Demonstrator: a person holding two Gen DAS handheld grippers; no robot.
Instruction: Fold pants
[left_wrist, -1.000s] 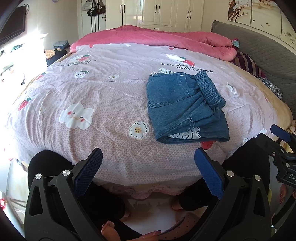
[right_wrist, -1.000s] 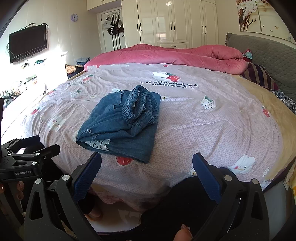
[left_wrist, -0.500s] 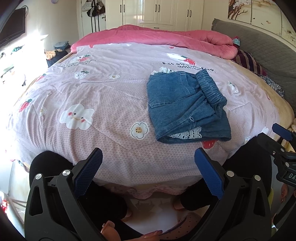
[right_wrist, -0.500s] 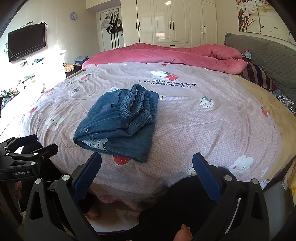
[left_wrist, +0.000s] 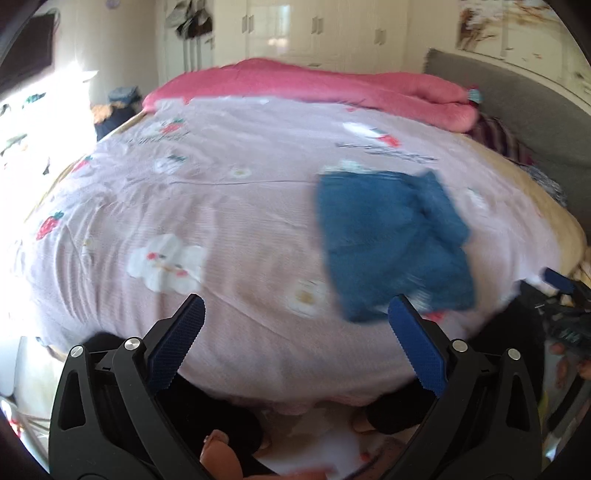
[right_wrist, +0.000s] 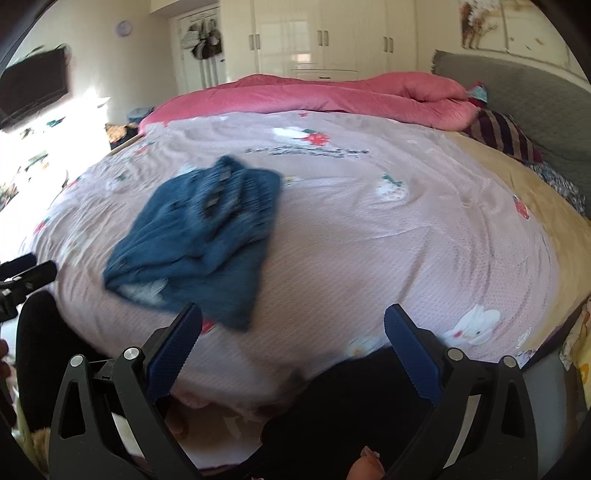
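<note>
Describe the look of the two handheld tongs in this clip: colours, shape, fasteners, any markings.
Both look alike. The left tongs and right tongs have black plastic frames with triangular cut-outs, spreading in a V. Each finger carries a blue ribbed pad with a toothed edge, and round silver screws sit at the joints. Any markings are too blurred to read; no cables show. The person wears dark clothing below.

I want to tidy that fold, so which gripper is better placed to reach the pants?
Probably the right gripper: the pants lie just beyond its left finger, both grippers being open.
</note>
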